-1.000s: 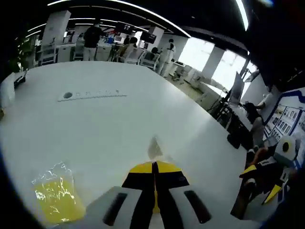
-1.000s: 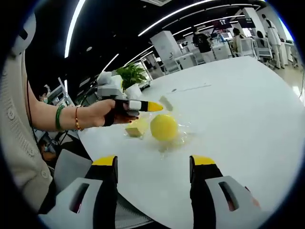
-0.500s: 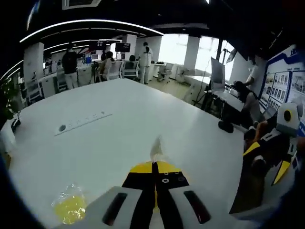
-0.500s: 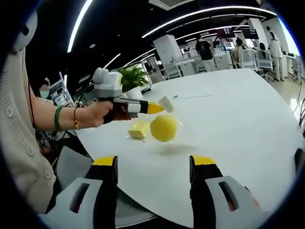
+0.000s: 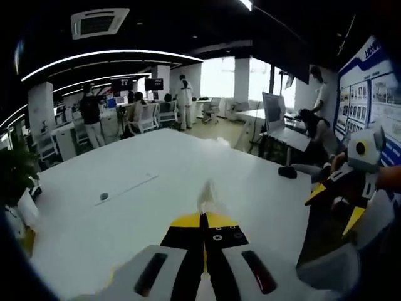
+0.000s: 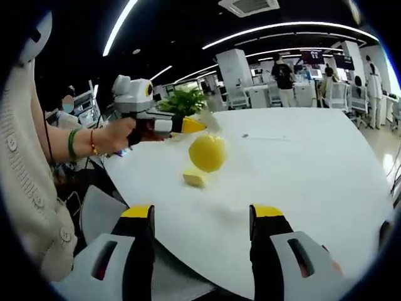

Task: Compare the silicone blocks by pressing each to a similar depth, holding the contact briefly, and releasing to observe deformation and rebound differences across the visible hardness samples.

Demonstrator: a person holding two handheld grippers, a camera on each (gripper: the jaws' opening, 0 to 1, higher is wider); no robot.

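Up goes the bagged yellow ball (image 6: 207, 152), dangling off the table (image 6: 301, 169) from my clenched left gripper (image 6: 188, 125), right gripper (image 6: 202, 221) released.

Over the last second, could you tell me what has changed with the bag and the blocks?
The left tool, shut on the clear bag, has lifted it, so the yellow ball inside now hangs above the white table. The yellow block has stayed on the table, and the right tool has stayed open.

Light source: curved ceiling light strips (image 6: 294, 28) and bright windows (image 5: 229, 75), overexposed.
Table (image 5: 144, 200): evenly lit, mild glare.
Edges: strong fisheye bending, dark.
Sharpness: both views soft, slight motion blur.
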